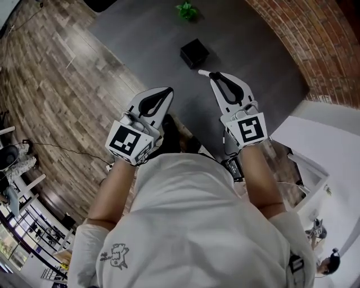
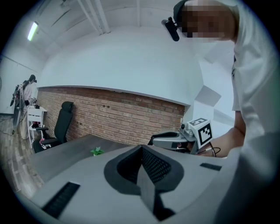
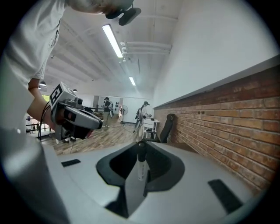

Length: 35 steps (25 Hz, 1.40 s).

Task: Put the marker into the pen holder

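Observation:
The black square pen holder [image 1: 194, 53] stands on the dark grey table [image 1: 146, 39], ahead of both grippers. My right gripper [image 1: 216, 75] is shut on the marker [image 3: 140, 162], a white barrel with a black cap that stands upright between the jaws. Its pale end [image 1: 203, 72] pokes out to the left of the jaw tips, a short way short of the holder. My left gripper [image 1: 167, 90] hovers beside it on the left, jaws together with nothing between them. The holder shows in neither gripper view.
A small green plant [image 1: 187, 10] sits at the table's far side, also in the left gripper view [image 2: 96, 151]. A brick wall [image 1: 315, 45] runs along the right. A black office chair [image 2: 61, 124] stands by the table's end. Wooden floor [image 1: 50, 84] lies to the left.

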Each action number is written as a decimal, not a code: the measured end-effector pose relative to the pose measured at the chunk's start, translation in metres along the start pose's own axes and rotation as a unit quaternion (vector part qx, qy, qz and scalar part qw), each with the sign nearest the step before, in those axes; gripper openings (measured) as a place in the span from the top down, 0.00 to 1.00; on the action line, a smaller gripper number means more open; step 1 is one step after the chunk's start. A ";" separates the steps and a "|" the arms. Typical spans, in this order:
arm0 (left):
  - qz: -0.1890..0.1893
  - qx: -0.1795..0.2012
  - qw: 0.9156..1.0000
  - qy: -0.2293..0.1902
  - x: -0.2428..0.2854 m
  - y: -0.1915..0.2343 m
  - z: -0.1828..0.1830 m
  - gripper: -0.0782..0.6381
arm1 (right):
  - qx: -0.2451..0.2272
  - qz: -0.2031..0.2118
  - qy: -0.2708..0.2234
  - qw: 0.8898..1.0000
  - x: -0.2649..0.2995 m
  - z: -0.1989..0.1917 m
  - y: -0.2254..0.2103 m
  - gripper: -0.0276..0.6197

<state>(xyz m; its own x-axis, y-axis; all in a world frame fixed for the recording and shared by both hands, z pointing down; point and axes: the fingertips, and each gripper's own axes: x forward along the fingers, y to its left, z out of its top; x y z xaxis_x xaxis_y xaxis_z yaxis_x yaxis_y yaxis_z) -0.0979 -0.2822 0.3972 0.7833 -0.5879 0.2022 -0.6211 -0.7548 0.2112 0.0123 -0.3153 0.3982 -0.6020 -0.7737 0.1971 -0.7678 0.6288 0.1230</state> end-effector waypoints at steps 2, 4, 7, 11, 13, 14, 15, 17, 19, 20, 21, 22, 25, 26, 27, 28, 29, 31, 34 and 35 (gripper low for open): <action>-0.004 0.002 1.000 0.002 0.006 0.008 0.000 0.88 | 0.008 -0.002 0.006 1.000 0.013 -0.010 -0.004 0.85; -0.008 0.000 1.000 0.006 0.014 0.015 -0.001 0.88 | 0.020 -0.007 0.017 1.000 0.024 -0.025 -0.011 0.85; -0.012 -0.004 1.000 0.012 0.021 0.024 -0.004 0.88 | 0.027 -0.012 0.033 0.999 0.042 -0.047 -0.019 0.85; -0.013 -0.009 1.000 0.023 0.025 0.037 -0.011 0.88 | 0.031 -0.012 0.054 0.998 0.064 -0.072 -0.027 0.85; -0.011 -0.013 1.000 0.024 0.025 0.043 -0.014 0.88 | 0.029 -0.012 0.060 0.998 0.072 -0.080 -0.030 0.85; -0.010 -0.016 1.000 0.024 0.025 0.046 -0.015 0.88 | 0.027 -0.012 0.062 0.998 0.076 -0.083 -0.031 0.85; -0.009 -0.018 0.999 0.025 0.025 0.049 -0.017 0.88 | 0.026 -0.012 0.065 0.997 0.079 -0.087 -0.032 0.85; -0.008 -0.023 0.999 0.027 0.024 0.054 -0.020 0.88 | 0.023 -0.014 0.073 0.997 0.085 -0.095 -0.032 0.85; -0.009 -0.027 0.999 0.028 0.025 0.056 -0.022 0.88 | 0.021 -0.015 0.078 0.997 0.088 -0.102 -0.033 0.85; -0.011 -0.028 0.999 0.028 0.025 0.057 -0.022 0.88 | 0.022 -0.016 0.077 0.997 0.089 -0.104 -0.034 0.85; -0.012 -0.029 0.999 0.029 0.026 0.058 -0.022 0.88 | 0.024 -0.017 0.074 0.997 0.090 -0.104 -0.034 0.85; -0.013 -0.030 0.999 0.029 0.026 0.059 -0.023 0.88 | 0.024 -0.018 0.072 0.997 0.091 -0.103 -0.034 0.85; -0.014 -0.031 0.999 0.032 0.027 0.060 -0.024 0.88 | 0.022 -0.021 0.070 0.997 0.091 -0.103 -0.035 0.85; -0.016 -0.031 0.999 0.033 0.028 0.059 -0.025 0.88 | 0.022 -0.022 0.069 0.997 0.091 -0.103 -0.035 0.85; -0.018 -0.031 0.999 0.034 0.029 0.058 -0.026 0.88 | 0.021 -0.022 0.067 0.997 0.091 -0.102 -0.036 0.85; -0.019 -0.031 0.999 0.035 0.030 0.056 -0.026 0.88 | 0.021 -0.023 0.066 0.997 0.092 -0.102 -0.037 0.84; -0.021 -0.031 0.999 0.036 0.031 0.055 -0.027 0.88 | 0.022 -0.022 0.064 0.997 0.093 -0.101 -0.037 0.84; -0.023 -0.031 0.999 0.038 0.032 0.053 -0.028 0.88 | 0.022 -0.020 0.062 0.998 0.096 -0.100 -0.036 0.84; -0.023 -0.032 0.998 0.039 0.032 0.053 -0.029 0.88 | 0.015 -0.019 0.065 0.998 0.099 -0.100 -0.037 0.85; -0.023 -0.032 0.998 0.039 0.032 0.053 -0.029 0.88 | 0.013 -0.020 0.067 0.997 0.100 -0.102 -0.038 0.85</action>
<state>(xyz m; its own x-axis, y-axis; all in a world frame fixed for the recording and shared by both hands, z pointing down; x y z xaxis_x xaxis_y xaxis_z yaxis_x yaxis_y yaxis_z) -0.1066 -0.3331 0.4424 0.8076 -0.5273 0.2641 -0.5874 -0.7587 0.2816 0.0039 -0.4083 0.5121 -0.5371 -0.7801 0.3209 -0.7974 0.5936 0.1085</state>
